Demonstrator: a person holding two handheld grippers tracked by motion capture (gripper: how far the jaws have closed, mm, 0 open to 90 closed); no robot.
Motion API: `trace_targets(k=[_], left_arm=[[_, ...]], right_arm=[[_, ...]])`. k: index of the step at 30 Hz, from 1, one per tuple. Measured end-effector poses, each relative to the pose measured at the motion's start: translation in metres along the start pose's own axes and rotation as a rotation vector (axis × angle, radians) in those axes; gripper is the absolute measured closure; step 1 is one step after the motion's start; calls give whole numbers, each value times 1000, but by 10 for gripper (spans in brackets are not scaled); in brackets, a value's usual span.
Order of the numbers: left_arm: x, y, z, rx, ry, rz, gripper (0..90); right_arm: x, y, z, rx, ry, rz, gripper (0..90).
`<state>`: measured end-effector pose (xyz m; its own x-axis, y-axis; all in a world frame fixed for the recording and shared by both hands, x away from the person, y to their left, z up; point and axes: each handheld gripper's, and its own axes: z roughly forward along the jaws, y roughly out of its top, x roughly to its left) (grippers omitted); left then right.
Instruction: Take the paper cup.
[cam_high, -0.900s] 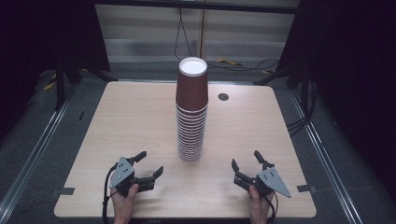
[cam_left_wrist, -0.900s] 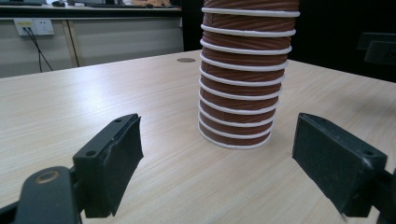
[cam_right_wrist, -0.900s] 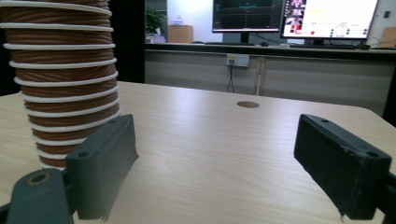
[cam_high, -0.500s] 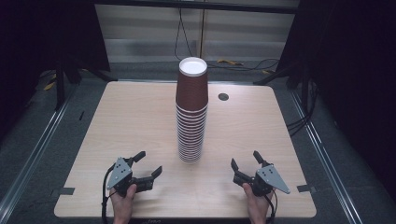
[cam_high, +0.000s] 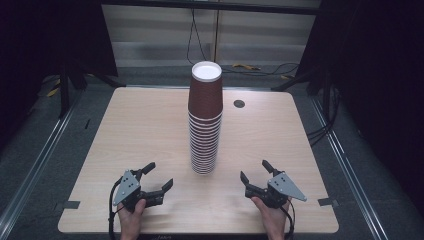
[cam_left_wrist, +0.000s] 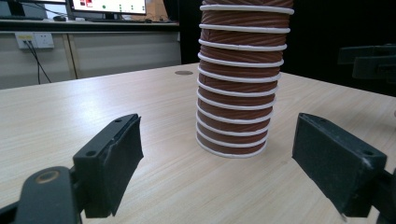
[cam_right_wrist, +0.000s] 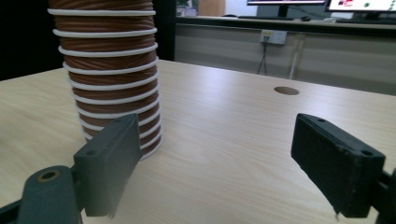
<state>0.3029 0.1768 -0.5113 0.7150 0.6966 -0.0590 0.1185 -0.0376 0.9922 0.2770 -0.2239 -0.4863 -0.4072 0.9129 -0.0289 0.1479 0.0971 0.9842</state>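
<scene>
A tall stack of brown paper cups (cam_high: 205, 120) with white rims stands upright at the middle of the wooden table (cam_high: 125, 135). My left gripper (cam_high: 159, 177) rests near the front edge, left of the stack, held by a hand, jaws wide open and empty. My right gripper (cam_high: 255, 171) sits to the stack's right, also open and empty. In the left gripper view the cup stack (cam_left_wrist: 240, 79) rises between the two black pads (cam_left_wrist: 116, 163), farther off. In the right gripper view the cup stack (cam_right_wrist: 109, 70) stands behind the left pad (cam_right_wrist: 112, 161).
A round cable hole (cam_high: 239, 104) lies in the table behind the stack. Cables (cam_high: 255, 67) run across the floor beyond the far edge. Metal rails (cam_high: 35, 165) flank the table. A dark stand (cam_left_wrist: 371, 60) shows at the right of the left gripper view.
Both grippers have shifted only slightly near the front edge, staying open. The cup stack has not moved.
</scene>
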Motion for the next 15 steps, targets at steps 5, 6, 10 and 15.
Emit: trace_targets(k=[5, 6, 10, 15], left_arm=[[-1, 0, 0, 4, 0, 5, 157], [-1, 0, 0, 5, 1, 5, 157], [0, 0, 0, 7, 0, 16, 157], [0, 0, 0, 5, 2, 5, 156]], right_arm=[[-1, 9, 3, 13, 66, 43, 163], [-2, 11, 3, 20, 70, 56, 168], [-4, 19, 4, 15, 84, 56, 196], [-5, 32, 9, 6, 125, 50, 210]])
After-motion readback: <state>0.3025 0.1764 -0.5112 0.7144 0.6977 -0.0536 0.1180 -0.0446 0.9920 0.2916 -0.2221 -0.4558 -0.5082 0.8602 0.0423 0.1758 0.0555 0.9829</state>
